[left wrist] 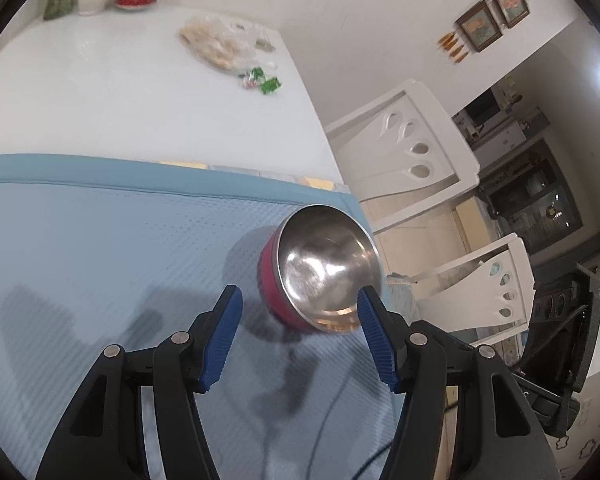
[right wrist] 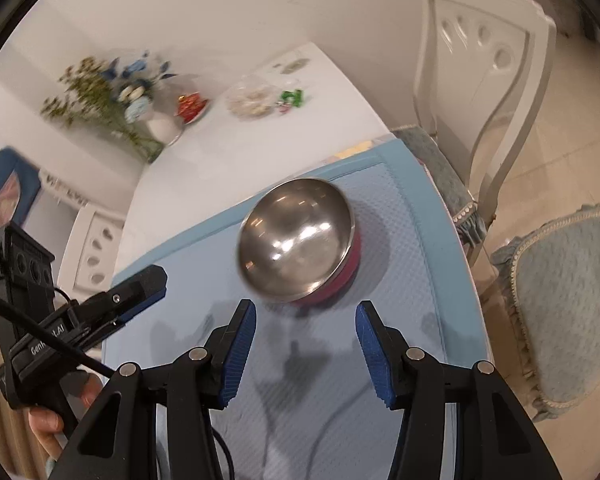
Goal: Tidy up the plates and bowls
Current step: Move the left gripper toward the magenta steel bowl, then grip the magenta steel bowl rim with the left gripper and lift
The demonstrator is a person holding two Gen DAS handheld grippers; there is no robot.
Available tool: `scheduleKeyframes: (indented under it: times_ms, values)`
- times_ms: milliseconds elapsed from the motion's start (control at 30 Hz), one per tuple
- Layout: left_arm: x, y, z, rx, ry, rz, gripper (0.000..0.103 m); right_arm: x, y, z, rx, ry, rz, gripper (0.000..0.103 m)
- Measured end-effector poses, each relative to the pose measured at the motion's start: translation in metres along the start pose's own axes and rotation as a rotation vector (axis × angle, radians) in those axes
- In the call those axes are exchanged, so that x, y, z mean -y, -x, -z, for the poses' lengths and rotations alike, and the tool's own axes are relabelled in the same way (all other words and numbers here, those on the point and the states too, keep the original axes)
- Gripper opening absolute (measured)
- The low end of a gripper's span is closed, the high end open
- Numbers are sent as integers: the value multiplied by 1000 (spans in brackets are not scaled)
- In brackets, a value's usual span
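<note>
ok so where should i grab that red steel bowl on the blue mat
Pinch the thin rim of the bowl, one finger inside the steel hollow, one on the red outer wall. It sits upright and too wide to span. Come from the near side with the right gripper, whose open jaws already face it.

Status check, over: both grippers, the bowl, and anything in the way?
Left gripper open, empty. Right gripper open, empty. Bowl, steel inside and red outside, upright on blue mat, untouched. Nothing between grippers and bowl.
</note>
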State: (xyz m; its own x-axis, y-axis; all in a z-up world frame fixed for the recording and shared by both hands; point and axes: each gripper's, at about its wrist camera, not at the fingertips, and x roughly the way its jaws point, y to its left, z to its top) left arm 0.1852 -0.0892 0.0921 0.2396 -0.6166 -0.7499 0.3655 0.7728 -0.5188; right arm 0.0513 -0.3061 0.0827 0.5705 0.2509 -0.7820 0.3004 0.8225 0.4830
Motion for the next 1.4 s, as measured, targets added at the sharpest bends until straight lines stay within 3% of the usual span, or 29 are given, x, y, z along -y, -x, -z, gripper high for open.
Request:
scheduleKeyframes:
  times_ms: [433,667,733,800,900,1067,1400]
  values:
    - [-13,-74,-10,-110,-8,-18,49,26,-72,-21,-79,-35,24,50]
    - [-16,-90,-8,-144,-29,-22,24,30,-87,-20,-87,-32,29,50]
    - [-15,-91,-7,-143,-39,-33,21,30,-89,-21,-84,-26,32,44]
    - [-14,-92,-7,-138,-48,-37,20,29,-91,-21,-82,-15,33,31]
    - [-12,-85,-5,-127,-56,-32,20,26,-90,-21,-69,10,68,27]
    - [-3,-67,-3,-104,-72,-29,20,20,-74,-16,-67,13,57,25]
    - [22,13,8,42,-70,22,20,-20,-16,-4,-11,48,42,25]
